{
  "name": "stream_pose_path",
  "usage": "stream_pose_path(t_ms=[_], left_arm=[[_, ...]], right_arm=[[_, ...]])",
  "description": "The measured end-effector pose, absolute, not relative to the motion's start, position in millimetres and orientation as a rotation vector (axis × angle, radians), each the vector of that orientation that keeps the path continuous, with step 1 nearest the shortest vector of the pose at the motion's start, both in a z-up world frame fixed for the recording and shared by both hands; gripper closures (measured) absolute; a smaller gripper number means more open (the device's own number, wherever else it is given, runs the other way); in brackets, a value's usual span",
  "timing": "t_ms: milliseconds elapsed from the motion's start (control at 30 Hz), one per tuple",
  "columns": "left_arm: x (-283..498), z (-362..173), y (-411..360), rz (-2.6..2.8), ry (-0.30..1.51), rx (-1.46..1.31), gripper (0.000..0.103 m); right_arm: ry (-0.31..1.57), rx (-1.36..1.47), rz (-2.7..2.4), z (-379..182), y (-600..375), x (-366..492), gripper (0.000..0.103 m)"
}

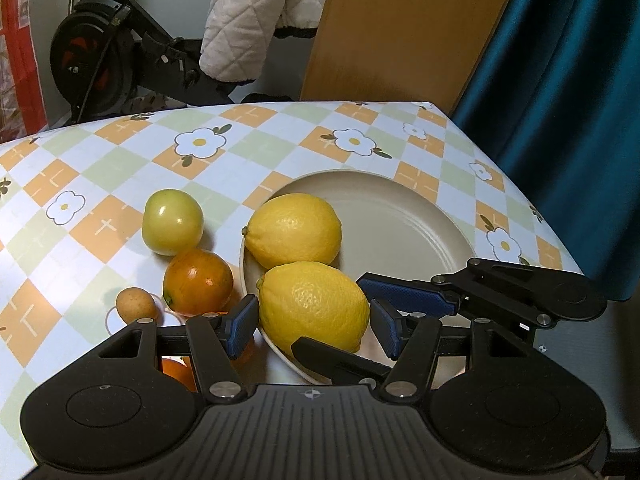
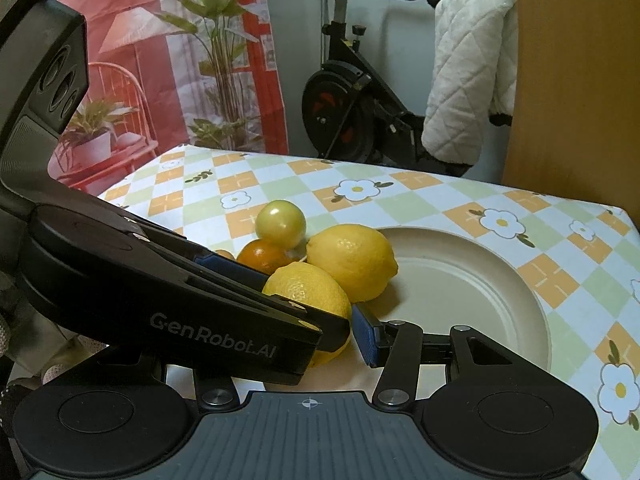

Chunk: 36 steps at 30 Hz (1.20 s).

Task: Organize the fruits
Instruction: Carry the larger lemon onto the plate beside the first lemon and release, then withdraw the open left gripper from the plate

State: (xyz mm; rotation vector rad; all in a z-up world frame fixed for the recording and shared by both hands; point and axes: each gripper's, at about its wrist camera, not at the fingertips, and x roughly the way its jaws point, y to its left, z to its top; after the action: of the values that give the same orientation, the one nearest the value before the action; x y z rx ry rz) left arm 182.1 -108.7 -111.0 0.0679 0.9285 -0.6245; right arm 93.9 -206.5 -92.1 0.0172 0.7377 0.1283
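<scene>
Left claw (image 1: 315, 326) has the near lemon (image 1: 314, 306) right between its blue pads (image 1: 244, 326). Both pads sit up against the lemon's sides, so it looks clamped to me. That lemon rests on the near rim of the beige plate (image 1: 400, 224), half hanging over the edge.

The right claw (image 1: 326, 312) comes in from the right side of the left one and crosses it. One of its fingers passes beyond the same lemon and the other passes in front of it. Its fingers are clearly apart, but honestly I can't tell if they're actually squeezing the lemon or just sitting around it. In its own view the left claw's arm blocks one finger, and only the right pad (image 2: 365, 336) shows, just beside the lemon.

The second lemon (image 1: 294, 229) is straight ahead of the left claw, just past the held one and also on the plate, touching it or very close. Off to the left claw's left on the flowery checked tablecloth (image 1: 280, 144) are an orange fruit (image 1: 198, 282), a shiny green round fruit (image 1: 173, 222) beyond it, and a small tan egg-shaped one (image 1: 136, 305) nearest. Another bit of orange (image 1: 176, 372) peeks out under the left finger.

Past the table there's an exercise bike (image 1: 100, 60) and a white quilted jacket (image 1: 248, 20).
</scene>
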Motion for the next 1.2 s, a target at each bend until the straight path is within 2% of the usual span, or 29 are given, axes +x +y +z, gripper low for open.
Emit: stream_pose_path(t_ms=[367, 733, 1200], left_arm=[[184, -109, -112, -0.613, 0.910, 0.086, 0.040], [170, -89, -97, -0.581, 0.848, 0.089, 0.039], [137, -67, -59, -0.564, 0.765, 0.072, 0.040]], right_arm=[[0.746, 0.010, 0.117, -93, -206, 98, 0.057], [0.737, 0.034, 0.074, -86, -211, 83, 0.050], [0.681, 0.048, 0.085, -65, -200, 61, 0.050]])
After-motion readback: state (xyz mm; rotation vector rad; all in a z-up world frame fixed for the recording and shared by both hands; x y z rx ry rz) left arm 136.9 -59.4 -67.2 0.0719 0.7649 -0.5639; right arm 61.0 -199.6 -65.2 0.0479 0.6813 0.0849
